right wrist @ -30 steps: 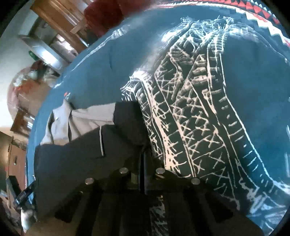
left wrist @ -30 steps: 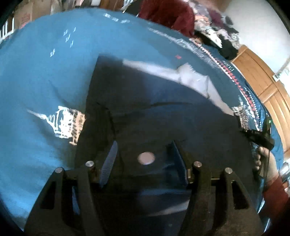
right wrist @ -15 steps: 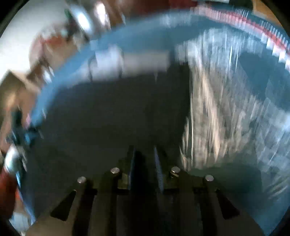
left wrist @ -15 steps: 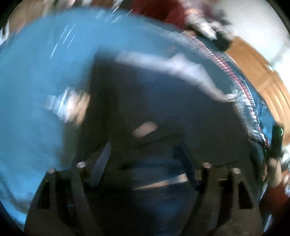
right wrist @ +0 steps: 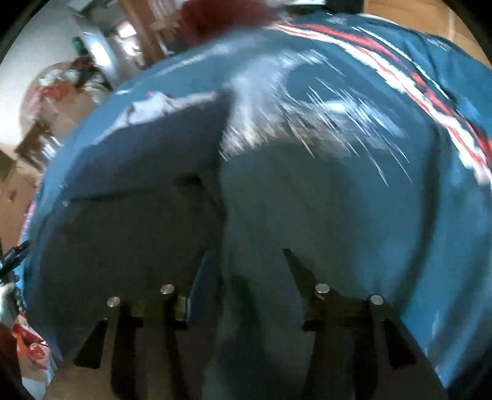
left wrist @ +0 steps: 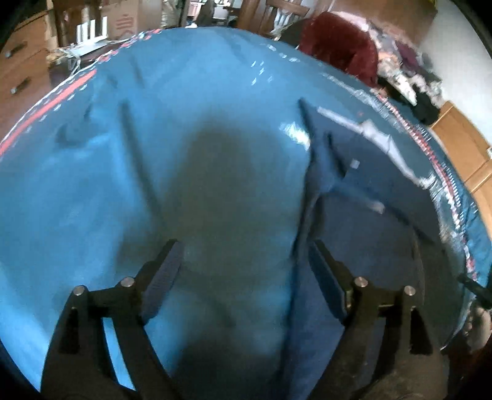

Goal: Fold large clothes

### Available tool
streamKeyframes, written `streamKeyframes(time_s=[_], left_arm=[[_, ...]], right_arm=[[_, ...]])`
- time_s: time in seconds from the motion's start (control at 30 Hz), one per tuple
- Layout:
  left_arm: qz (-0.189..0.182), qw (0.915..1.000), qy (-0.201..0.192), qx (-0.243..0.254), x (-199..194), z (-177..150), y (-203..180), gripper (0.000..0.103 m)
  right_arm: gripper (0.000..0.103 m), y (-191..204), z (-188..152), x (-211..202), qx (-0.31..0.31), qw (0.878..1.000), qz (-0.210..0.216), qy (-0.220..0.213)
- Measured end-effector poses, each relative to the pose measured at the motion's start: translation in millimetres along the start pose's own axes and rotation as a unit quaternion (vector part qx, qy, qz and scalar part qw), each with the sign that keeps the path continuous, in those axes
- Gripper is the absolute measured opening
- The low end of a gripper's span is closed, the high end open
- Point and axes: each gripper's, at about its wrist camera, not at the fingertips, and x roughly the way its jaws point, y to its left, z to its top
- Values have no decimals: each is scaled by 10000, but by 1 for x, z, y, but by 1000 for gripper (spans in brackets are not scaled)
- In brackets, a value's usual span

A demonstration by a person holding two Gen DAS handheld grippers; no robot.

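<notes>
The blue cover (left wrist: pixel 129 172) takes up most of both views; it seems to be a bedspread with a red and white patterned border, though what lies under it is hidden. On it lies the dark garment (left wrist: pixel 378 234), flat, with a pale lining or second layer showing along its far edge. In the left view it sits to the right of the claw; in the right view it sits to the left, so it lies between the two claws.

The left claw (left wrist: pixel 243 270) is spread wide and holds nothing; its right finger is at the garment's edge, and whether it touches cannot be told. The right claw (right wrist: pixel 246 277) is likewise wide apart and empty, its left finger just at the garment's side edge.

Risks, as I judge them: both views are smeared by motion, so a fast reach could pinch the cover along with the garment and drag it into the fold. Gripping only the top layer could pull the pale layer askew and spoil the flat lie. A grab off the edge could leave the fold lopsided.

A cardboard box (left wrist: pixel 120 18) at the far side carries red print, too blurred to read. No other writing or brand is legible.
</notes>
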Motion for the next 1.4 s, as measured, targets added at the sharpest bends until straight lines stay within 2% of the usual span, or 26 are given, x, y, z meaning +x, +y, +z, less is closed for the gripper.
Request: streamKeyframes(time_s=[0.07,0.13,0.17,0.23,0.27,0.33,0.4,0.43,0.6,0.63,0.67,0.7,0.8,0.83,0.87,0.9,0.93,1.03,1.13,1.27,1.37,1.4], left_arm=[[58,9999,-59,125,-5,-15,-5,88],[14,9998,-79,175,-5,-20,-10,102],[78,9997,-72,202,-4,-22,-12,103],[280,9993,-83,218,3,-23,-18,103],[296,9993,-120,183,4,-22,-17,103],[280,9993,-207,125,5,-26,-14,103],[211,9994,-253,91,4,-25,-14,103],[118,9995,-274,54,3,-23,-12,103],[-362,9987,-309,-205,-16,-35,-1,102],[-579,9976,-237,-299,-27,-37,4,102],[-579,9976,-237,-299,-27,-37,4,102],[-708,9968,-221,-300,-35,-40,5,102],[-1063,9943,-109,15,-64,-57,5,102],[-1252,9921,-43,39,-68,-64,5,102],[-1252,9921,-43,39,-68,-64,5,102],[-1478,9890,69,37,-71,-71,4,102],[-1789,9835,268,56,-71,-85,-1,102],[-1975,9786,533,234,-67,-100,-15,102],[-1991,9772,656,347,-63,-105,-25,102],[-2047,9764,588,370,-66,-104,-29,102],[-1995,9778,526,357,-69,-101,-25,102],[-1970,9785,518,320,-69,-102,-22,102]], right_arm=[[53,-4,-15,2,50,9999,-95,112],[54,-10,-32,0,-36,9994,-260,246],[56,-10,-37,0,-68,9992,-297,276],[70,-5,-46,1,-265,9988,-266,303],[75,-3,-48,2,-343,9986,-244,317],[92,8,-48,8,-546,9972,-301,414],[102,14,-48,17,-616,9959,-449,485],[103,15,-48,19,-609,9959,-448,489],[103,11,-49,16,-587,9969,-385,352],[99,9,-51,9,-585,9970,-327,388],[95,7,-52,0,-544,9973,-250,422],[89,2,-57,-15,-414,9983,51,412],[88,-8,-83,-55,33,9957,890,241],[84,-9,-99,-64,110,9916,1251,315],[82,-7,-110,-68,117,9890,1414,416],[76,-2,-131,-69,81,9847,1621,630],[73,2,-143,-66,38,9826,1688,769],[73,12,-170,-53,-25,9810,1626,1060],[73,17,-176,-41,-26,9819,1479,1185],[73,19,-170,-23,-46,9831,1278,1313],[74,24,-171,-17,-66,9810,1342,1398],[74,26,-170,-14,-53,9783,1506,1424]])
